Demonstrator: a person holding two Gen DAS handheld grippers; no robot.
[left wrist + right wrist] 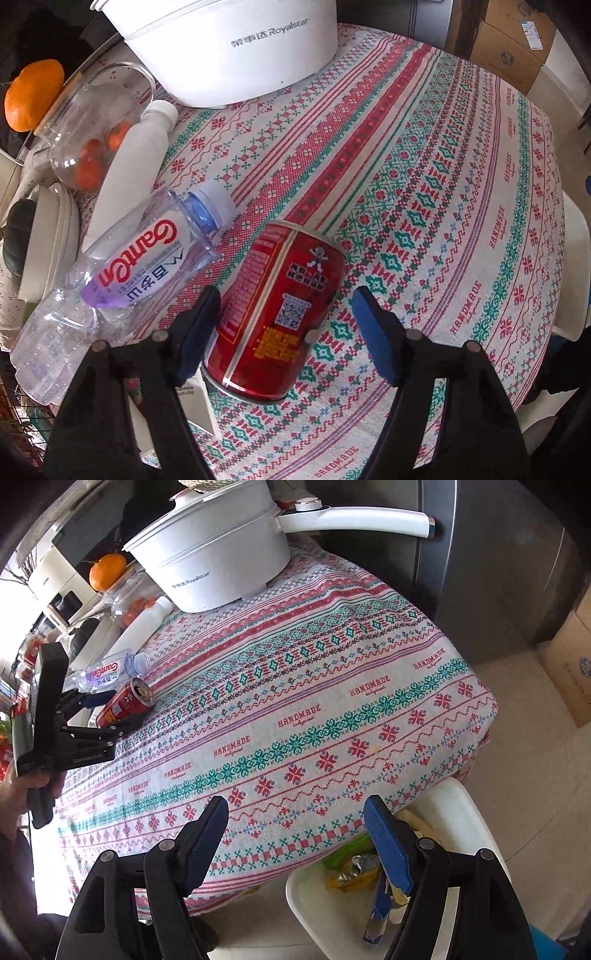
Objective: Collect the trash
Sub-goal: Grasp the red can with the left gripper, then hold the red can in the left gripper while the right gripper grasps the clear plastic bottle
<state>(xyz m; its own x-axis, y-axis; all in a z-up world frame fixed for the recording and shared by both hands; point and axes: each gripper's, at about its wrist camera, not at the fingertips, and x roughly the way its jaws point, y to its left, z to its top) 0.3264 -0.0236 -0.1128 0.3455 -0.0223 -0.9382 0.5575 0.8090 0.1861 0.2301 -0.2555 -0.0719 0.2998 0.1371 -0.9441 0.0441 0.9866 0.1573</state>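
A red drink can lies on its side on the patterned tablecloth, its open top facing away. My left gripper points down over it with one finger on each side. The left pad is right against the can, while the right pad stands off from it, so the gripper is open. In the right wrist view the can sits between the left gripper's fingers at the far left. My right gripper hangs open and empty over the table's edge, above a white bin holding wrappers.
Left of the can lie a clear Ganten water bottle and a white bottle. Behind them are a glass jug of small oranges, an orange and a white Royalstar pot. Cardboard boxes stand beyond the table.
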